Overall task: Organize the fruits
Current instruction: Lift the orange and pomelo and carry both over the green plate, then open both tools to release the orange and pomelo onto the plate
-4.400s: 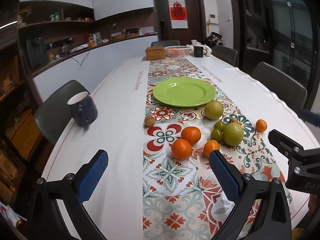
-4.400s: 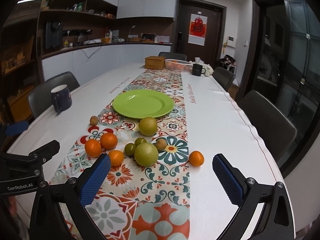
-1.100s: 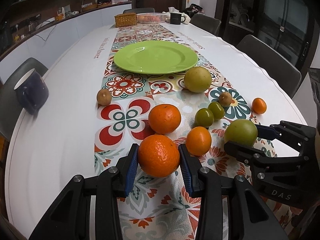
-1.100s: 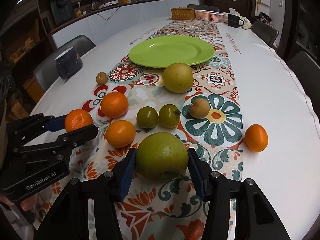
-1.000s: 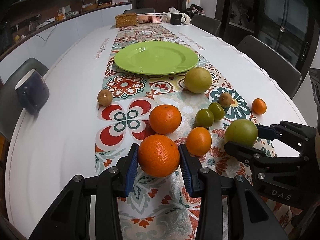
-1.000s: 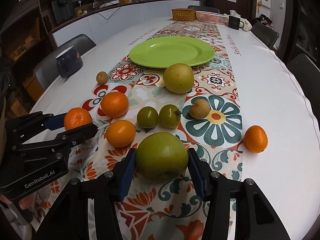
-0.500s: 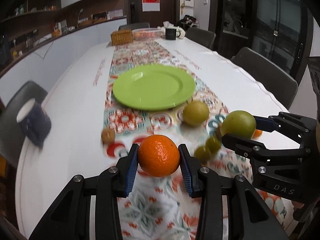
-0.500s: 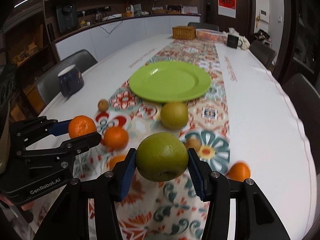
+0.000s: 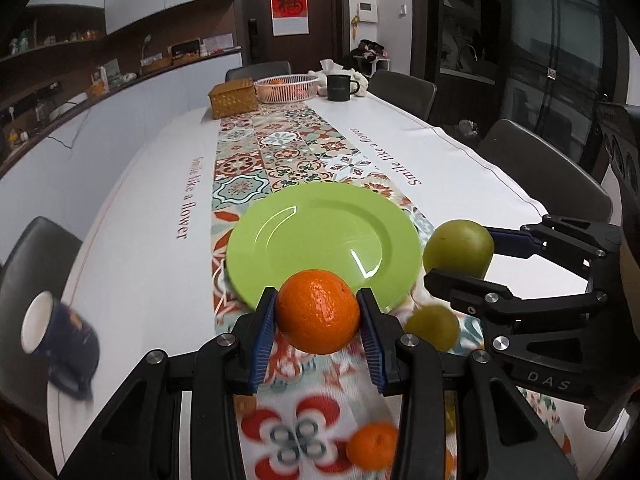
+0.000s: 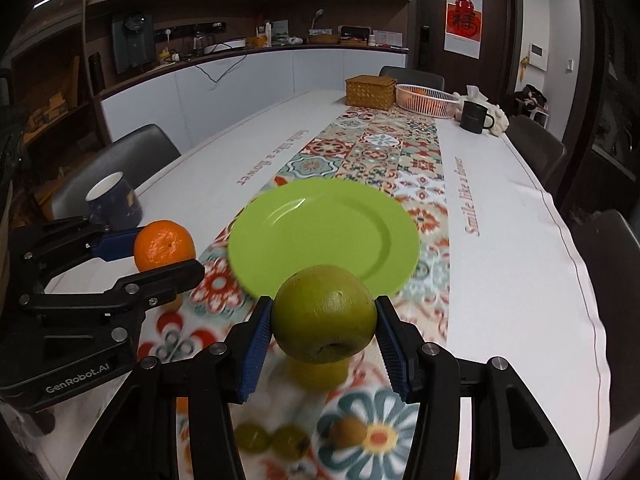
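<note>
Nothing sits on the round green plate (image 9: 320, 236) yet: left claw (image 9: 319, 326) grips a round orange (image 9: 319, 311), right claw (image 10: 324, 330) grips a large green apple (image 10: 325, 314), smaller fruit waits near on the surface (image 9: 132, 264).

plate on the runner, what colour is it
Plain lime green plate, clearest in the left wrist view.

Both wrist views look down the long table toward the far door, each from just short of the green plate (image 9: 324, 240) (image 10: 324, 236). The left view sits left of it, the right view right; they share plate, runner and each other's gripper.
</note>
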Tool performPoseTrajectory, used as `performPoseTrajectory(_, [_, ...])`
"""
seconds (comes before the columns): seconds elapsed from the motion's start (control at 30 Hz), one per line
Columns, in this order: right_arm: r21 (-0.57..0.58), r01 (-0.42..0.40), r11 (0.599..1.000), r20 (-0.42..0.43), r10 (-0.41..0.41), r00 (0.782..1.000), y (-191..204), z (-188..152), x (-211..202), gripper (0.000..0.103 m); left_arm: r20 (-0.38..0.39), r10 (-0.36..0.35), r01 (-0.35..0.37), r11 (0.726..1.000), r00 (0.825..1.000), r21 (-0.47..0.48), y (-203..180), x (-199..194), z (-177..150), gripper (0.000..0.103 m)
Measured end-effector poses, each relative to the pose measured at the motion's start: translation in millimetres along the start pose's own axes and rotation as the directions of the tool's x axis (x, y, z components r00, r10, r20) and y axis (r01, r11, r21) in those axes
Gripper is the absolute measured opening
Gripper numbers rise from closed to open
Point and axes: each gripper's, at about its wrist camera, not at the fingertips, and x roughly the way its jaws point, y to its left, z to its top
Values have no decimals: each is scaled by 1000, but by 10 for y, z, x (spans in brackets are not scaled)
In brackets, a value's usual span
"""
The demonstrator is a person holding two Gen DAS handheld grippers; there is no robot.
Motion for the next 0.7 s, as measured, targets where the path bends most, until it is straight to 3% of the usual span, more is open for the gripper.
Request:
performPoseTrajectory(0.33, [-11,35,999,-55,-35,998,-277,528,682,51,-125,-56,43,993,991,-106,325,814,324,39])
performPoseTrajectory(0.47, [9,30,999,-88,-30,996,-380,625,941,51,-174,-49,28,992,983,-120,390,1080,382,39])
performPoseTrajectory(0.63, [23,34,999,-124,-31,992,-464,669,1178,52,-208,-31,5,993,978,-122,418,1244,423,40])
performPoseTrajectory(0.7, [35,27,999,-128,-23,992,-480,666,1209,52,-197,-21,-3,993,980,-122,428,1211,442,46])
